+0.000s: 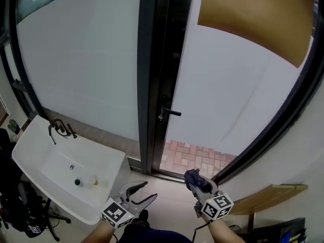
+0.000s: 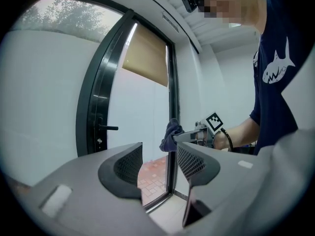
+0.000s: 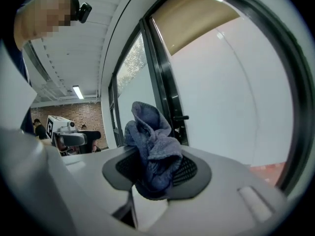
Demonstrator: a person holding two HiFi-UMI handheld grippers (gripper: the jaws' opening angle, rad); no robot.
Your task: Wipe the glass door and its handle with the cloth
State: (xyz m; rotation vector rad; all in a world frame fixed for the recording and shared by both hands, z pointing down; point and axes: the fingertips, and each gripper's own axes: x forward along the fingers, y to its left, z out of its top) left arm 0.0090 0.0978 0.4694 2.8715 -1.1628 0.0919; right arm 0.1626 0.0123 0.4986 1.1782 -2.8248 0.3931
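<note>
Cloth (image 3: 152, 146), dark blue with a nubby pile, is pinched in a crumpled wad between the jaws of the right gripper (image 3: 156, 170), which are closed onto it; most of the fabric bulges up above the black mesh-textured pads. The left gripper (image 2: 160, 163) has its jaws standing apart with nothing between them (only floor and door frame show through the gap). Both grippers are held low in front of the person, well apart from the glass door (image 1: 223, 95), so the cloth touches neither pane nor handle.

The handle (image 1: 172, 112) is a slim black lever jutting from the dark metal frame between two tall, milky white panes. Reddish brick paving (image 1: 197, 156) shows at the foot of the door, and a tan blind (image 1: 253, 14) covers its upper corner.

To the left stands a white rectangular sink (image 1: 30, 135) with rounded corners and a dark tap (image 1: 58, 128) at its back edge. Inside the basin, beside the drain (image 1: 72, 167), lie a small dark object (image 1: 77, 182) and a pale yellowish one (image 1: 94, 181), both too small to identify. A light wooden shelf (image 1: 268, 194) sits on the right.
</note>
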